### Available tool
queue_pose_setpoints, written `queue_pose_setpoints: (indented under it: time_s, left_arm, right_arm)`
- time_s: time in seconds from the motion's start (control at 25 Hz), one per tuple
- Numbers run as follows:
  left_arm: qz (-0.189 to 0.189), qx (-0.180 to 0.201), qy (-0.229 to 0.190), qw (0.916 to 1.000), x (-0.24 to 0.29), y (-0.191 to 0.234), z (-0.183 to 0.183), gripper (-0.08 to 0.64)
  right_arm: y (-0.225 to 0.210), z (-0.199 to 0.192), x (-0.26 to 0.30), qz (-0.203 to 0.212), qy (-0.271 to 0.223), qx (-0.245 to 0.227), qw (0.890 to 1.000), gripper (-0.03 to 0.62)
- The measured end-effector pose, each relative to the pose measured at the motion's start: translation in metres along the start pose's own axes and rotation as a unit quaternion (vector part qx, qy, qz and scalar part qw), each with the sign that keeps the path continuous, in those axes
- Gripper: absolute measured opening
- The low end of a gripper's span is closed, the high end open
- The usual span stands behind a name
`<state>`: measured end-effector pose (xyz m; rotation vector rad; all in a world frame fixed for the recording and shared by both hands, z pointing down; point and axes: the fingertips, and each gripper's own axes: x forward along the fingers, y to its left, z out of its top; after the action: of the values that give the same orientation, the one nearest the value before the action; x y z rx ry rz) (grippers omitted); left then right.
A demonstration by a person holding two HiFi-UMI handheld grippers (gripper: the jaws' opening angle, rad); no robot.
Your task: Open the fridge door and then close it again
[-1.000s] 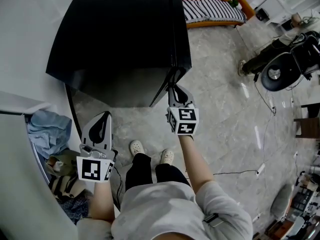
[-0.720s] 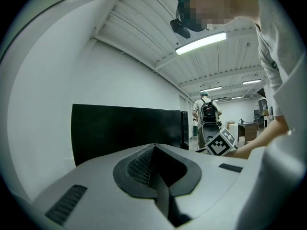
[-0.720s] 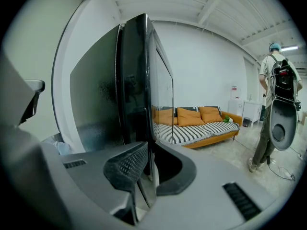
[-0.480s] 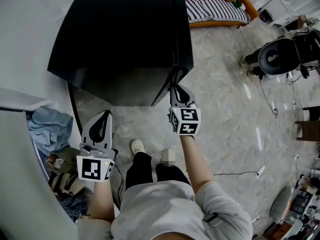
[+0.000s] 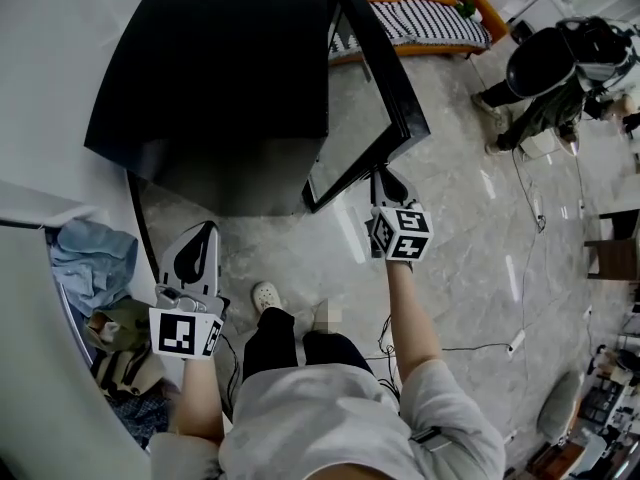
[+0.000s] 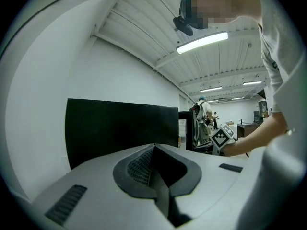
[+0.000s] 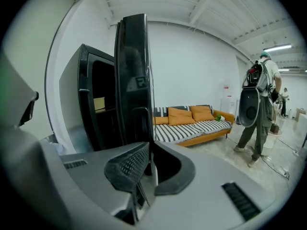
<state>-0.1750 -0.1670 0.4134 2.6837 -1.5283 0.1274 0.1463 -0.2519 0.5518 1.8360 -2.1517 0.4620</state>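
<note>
1. Left hand-held gripper (image 5: 205, 233), grey moulded plastic with ribbed pads, is pressed together on nothing, low beside the fridge (image 5: 230, 68)
2. Right hand-held gripper (image 5: 383, 175) pinches the glossy black fridge door (image 5: 360, 118) at its free edge; the door stands partly open
3. Beyond, a striped orange sofa (image 5: 420, 18) on marbled floor (image 5: 450, 218)

The sofa (image 5: 430, 18) is cropped by the top edge.
</note>
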Motion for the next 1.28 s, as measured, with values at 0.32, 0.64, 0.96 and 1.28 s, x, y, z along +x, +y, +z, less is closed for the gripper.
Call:
queue_pose_setpoints:
  time_s: [0.32, 0.64, 0.96, 1.28]
  left_arm:
    - [-0.026, 0.003, 0.0, 0.9997, 0.03, -0.04, 0.007, 0.014]
    - [-0.021, -0.005, 0.003, 0.9998, 0.04, -0.068, 0.003, 0.014]
    - [-0.009, -0.005, 0.003, 0.9999, 0.039, -0.086, 0.001, 0.014]
    - [0.003, -0.001, 0.003, 1.0, 0.035, -0.095, 0.004, 0.014]
  right_arm:
    - [-0.009, 0.007, 0.0, 0.1, -0.022, -0.048, 0.994, 0.041]
    - [-0.031, 0.007, 0.002, 0.133, -0.019, -0.068, 0.989, 0.044]
    - [-0.067, 0.01, 0.008, 0.148, -0.011, -0.078, 0.986, 0.043]
    - [-0.082, 0.014, 0.009, 0.178, -0.011, -0.08, 0.981, 0.043]
